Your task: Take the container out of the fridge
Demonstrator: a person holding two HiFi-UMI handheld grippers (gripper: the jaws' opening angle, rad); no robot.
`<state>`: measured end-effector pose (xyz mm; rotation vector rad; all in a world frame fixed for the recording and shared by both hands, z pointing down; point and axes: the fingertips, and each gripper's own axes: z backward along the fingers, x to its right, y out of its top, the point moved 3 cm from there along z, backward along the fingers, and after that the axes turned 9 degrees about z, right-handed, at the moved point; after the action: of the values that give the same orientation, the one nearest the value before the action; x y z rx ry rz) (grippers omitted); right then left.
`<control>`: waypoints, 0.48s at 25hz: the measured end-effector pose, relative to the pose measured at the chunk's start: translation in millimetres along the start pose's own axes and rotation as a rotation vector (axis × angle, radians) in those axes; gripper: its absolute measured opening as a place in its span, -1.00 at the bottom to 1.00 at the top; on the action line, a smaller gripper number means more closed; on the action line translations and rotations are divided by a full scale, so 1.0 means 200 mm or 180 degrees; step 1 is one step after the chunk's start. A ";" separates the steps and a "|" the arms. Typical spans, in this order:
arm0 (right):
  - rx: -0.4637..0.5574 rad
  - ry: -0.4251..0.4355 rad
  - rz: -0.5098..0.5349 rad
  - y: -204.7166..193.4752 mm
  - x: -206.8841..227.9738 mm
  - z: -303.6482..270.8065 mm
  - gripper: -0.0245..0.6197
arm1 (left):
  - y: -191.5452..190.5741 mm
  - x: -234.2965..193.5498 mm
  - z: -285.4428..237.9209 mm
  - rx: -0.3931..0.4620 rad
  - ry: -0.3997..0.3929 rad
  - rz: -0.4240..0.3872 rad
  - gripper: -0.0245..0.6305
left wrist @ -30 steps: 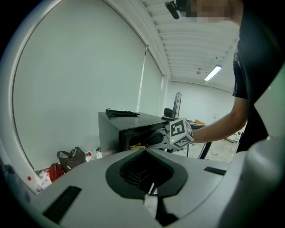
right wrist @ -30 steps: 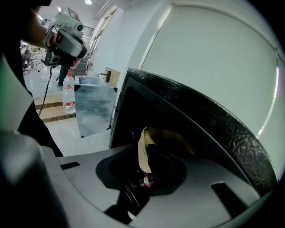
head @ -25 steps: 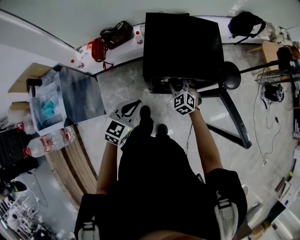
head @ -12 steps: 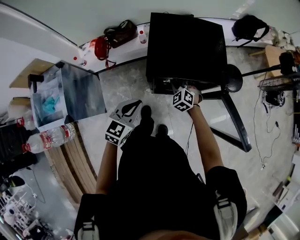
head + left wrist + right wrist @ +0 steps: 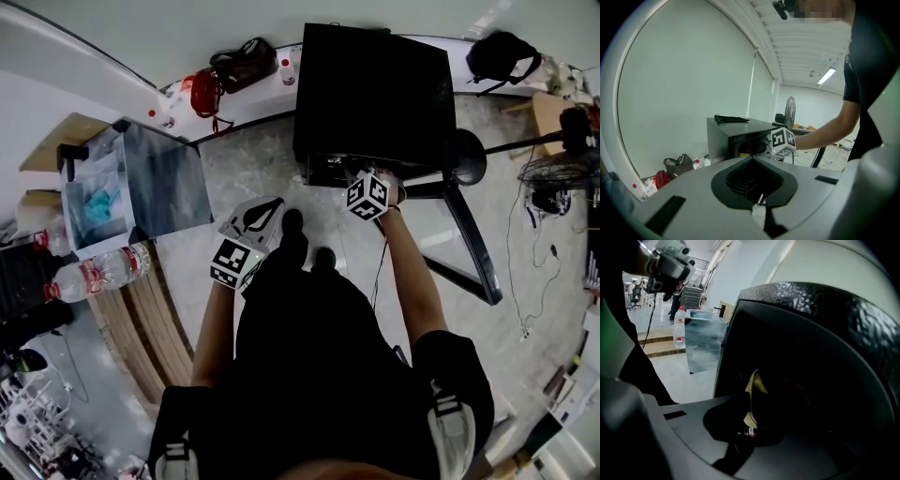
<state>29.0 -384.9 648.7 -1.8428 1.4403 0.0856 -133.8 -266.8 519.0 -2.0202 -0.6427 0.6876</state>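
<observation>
Reaching under way: right gripper (image 5: pixel 351 175), jaws together and empty, is nosing into the black fridge (image 5: pixel 370 84), where the tan container (image 5: pixel 757 383) is sitting. The left gripper (image 5: pixel 255 217) is hanging closed, holding nothing. Next, the right jaws likely need opening around the container.

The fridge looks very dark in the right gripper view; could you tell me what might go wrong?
Only a tan edge of the container shows in the dark fridge, so the right gripper could grip it badly or knock it. The fridge's frame is close, so the container might catch on it coming out.
</observation>
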 end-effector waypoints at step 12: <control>0.0026 0.0033 0.0032 0.00 -0.09 0.09 -0.85 | -0.02 0.08 0.05 0.0048 0.0030 -0.0005 -0.87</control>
<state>30.4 -359.4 645.6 -1.8320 1.4550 0.0750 -130.3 -248.2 514.9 -2.0076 -0.6316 0.6798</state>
